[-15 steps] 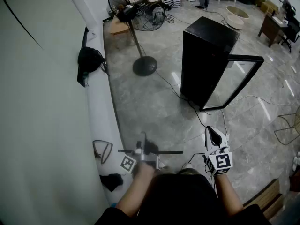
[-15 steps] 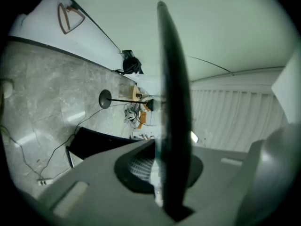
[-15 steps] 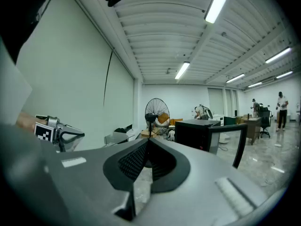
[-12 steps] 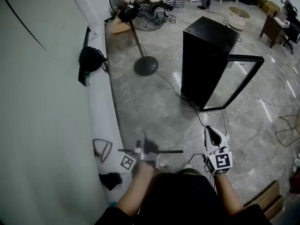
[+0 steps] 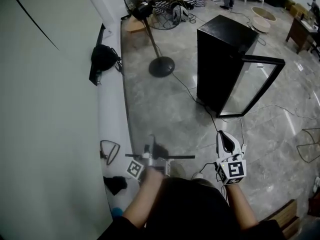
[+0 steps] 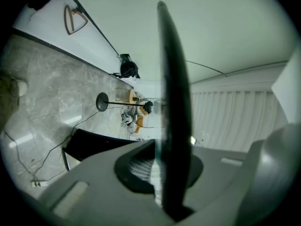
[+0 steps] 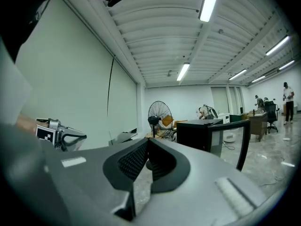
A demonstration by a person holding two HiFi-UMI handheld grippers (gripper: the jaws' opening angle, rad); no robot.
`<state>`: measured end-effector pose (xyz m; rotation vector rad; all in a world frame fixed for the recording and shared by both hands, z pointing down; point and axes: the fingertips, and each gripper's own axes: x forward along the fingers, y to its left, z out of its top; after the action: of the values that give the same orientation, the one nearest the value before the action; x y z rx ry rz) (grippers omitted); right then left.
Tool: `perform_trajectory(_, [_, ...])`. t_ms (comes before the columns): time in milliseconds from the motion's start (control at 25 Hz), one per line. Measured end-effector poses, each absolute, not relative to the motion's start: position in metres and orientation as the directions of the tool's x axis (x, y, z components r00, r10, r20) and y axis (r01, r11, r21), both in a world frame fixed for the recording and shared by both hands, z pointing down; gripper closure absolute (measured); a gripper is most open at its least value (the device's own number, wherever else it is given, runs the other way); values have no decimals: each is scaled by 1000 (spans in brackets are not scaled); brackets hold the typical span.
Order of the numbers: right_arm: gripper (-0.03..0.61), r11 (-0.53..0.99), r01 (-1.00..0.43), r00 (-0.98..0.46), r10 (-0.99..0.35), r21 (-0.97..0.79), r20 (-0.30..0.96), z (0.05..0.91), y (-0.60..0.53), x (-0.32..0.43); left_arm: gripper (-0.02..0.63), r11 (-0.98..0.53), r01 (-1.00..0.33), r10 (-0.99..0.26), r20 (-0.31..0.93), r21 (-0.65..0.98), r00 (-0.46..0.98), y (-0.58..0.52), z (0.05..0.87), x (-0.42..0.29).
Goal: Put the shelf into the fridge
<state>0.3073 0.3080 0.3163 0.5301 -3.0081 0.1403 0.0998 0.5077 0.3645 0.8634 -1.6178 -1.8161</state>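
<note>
The shelf (image 5: 160, 157) is a thin dark-edged pane, seen edge-on as a level bar in front of me in the head view. My left gripper (image 5: 151, 153) is shut on it; in the left gripper view the shelf (image 6: 171, 102) stands upright between the jaws as a dark blade. My right gripper (image 5: 226, 143) is shut on nothing and held at my right, its tips (image 7: 147, 141) meeting. The black fridge (image 5: 225, 59) stands a few steps ahead on the grey floor, its glass door (image 5: 255, 86) swung open to the right. The right gripper view also catches the fridge (image 7: 197, 133).
A standing fan (image 5: 161, 66) is left of the fridge, with a cable running across the floor (image 5: 192, 91). A white ledge along the left wall carries a black bag (image 5: 105, 58). A wooden crate (image 5: 285, 216) lies at bottom right. People and furniture are far back.
The head view has shifted slightly, so the fan and fridge sit a bit further right in the picture. Both grippers keep their pose, and the shelf stays held.
</note>
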Motion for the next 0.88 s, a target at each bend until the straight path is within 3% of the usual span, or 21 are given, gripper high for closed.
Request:
perform_trajectory(480, [575,934,-346,-935,-335,-95,114,327,283,273,597,-131,10,-778,-96,991,-621,475,379,73])
perform_trajectory(880, [575,902,-424,-903,-413,-87,121,331,222,194,597,-134,38,-810,-88,990,-579,405,388,-17])
